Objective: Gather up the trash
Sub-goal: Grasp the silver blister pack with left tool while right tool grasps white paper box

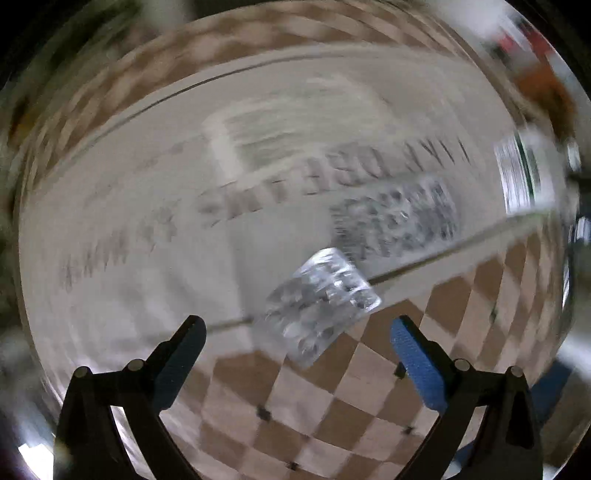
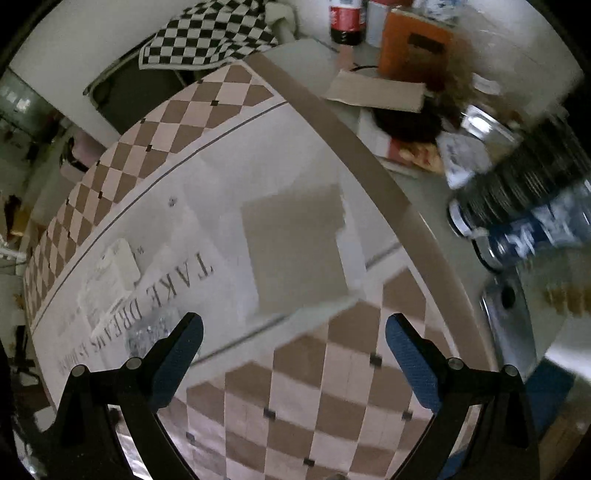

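In the left wrist view a clear crumpled plastic cup (image 1: 317, 306) lies on its side on the white printed tablecloth (image 1: 129, 229), just ahead of my open left gripper (image 1: 297, 332), nearer its right finger. A second clear crinkled piece (image 1: 395, 221) lies farther back right. The view is motion-blurred. In the right wrist view my right gripper (image 2: 293, 332) is open and empty above the tablecloth (image 2: 236, 192). A flat white packet (image 2: 114, 273) and a clear crinkled piece (image 2: 147, 330) lie to the left of its left finger.
The table's brown edge (image 2: 354, 147) runs diagonally. Beyond it stand a cola bottle (image 2: 345, 20), an orange box (image 2: 413, 44), flat cardboard (image 2: 376, 90), a dark pan (image 2: 406, 122) and a blurred water bottle (image 2: 528, 206). A checkered cloth (image 2: 210, 37) hangs at the back.
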Demonstrator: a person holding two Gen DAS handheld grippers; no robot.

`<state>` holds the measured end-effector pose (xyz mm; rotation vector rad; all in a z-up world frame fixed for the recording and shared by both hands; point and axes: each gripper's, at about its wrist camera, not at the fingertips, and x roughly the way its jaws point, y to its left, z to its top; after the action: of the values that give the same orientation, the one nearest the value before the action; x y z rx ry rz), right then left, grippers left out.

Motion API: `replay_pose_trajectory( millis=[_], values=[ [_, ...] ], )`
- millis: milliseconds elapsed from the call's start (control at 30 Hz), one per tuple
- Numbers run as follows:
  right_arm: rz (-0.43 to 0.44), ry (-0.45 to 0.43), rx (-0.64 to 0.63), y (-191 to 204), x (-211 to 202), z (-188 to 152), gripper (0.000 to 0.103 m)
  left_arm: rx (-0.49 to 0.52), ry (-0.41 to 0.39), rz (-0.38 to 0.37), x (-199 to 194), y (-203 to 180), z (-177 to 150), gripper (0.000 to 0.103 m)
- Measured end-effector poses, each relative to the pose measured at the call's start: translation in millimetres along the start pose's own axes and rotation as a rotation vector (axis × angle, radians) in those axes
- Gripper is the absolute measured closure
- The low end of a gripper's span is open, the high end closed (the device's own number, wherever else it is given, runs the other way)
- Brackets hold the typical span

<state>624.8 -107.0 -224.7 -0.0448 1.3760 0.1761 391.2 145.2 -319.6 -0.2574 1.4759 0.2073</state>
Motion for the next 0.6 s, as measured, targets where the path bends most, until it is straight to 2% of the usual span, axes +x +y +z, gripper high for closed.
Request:
replay_pose_trajectory(
  millis=[100, 167, 200, 233, 300, 433, 467, 500, 600],
  values=[
    [-0.014, 0.043, -0.071, 7.6, 13.7, 14.2, 0.003, 0.17, 0.041, 0.056, 18.6, -17.0, 6.3, 0.001],
    [-0.03, 0.064, -0.107, 11.2, 21.5, 17.0, 0.002, 0.203, 0.051, 0.058, 26.4, -19.6, 10.7, 0.004],
    [-0.049, 0.067, -0.12, 12.3, 24.9, 18.8, 0.001, 0.211, 0.056, 0.059, 30.3, -20.2, 13.3, 0.017],
    [-0.055, 0.079, -0.132, 13.7, 32.3, 22.7, 0.001, 0.214, 0.067, 0.055, 34.7, -20.2, 15.9, 0.025],
    [-0.058, 0.111, -0.131, 13.1, 45.5, 26.6, 0.001, 0.199, 0.066, 0.011, 36.8, -12.7, 22.8, 0.032],
    [-0.071, 0.133, -0.128, 12.1, 61.6, 30.9, 0.001, 0.196, 0.052, 0.002, 36.4, -13.5, 23.7, 0.036],
    [-0.077, 0.141, -0.125, 11.2, 65.1, 30.8, 0.003, 0.184, 0.05, 0.001, 35.2, -12.2, 22.9, 0.043],
    [-0.077, 0.14, -0.118, 10.0, 66.7, 30.5, 0.015, 0.167, 0.052, 0.0, 33.9, -8.7, 20.3, 0.05],
    [-0.054, 0.135, -0.095, 6.2, 63.3, 26.7, 0.016, 0.047, 0.061, -0.028, 28.9, 10.4, 14.8, 0.052]
  ],
)
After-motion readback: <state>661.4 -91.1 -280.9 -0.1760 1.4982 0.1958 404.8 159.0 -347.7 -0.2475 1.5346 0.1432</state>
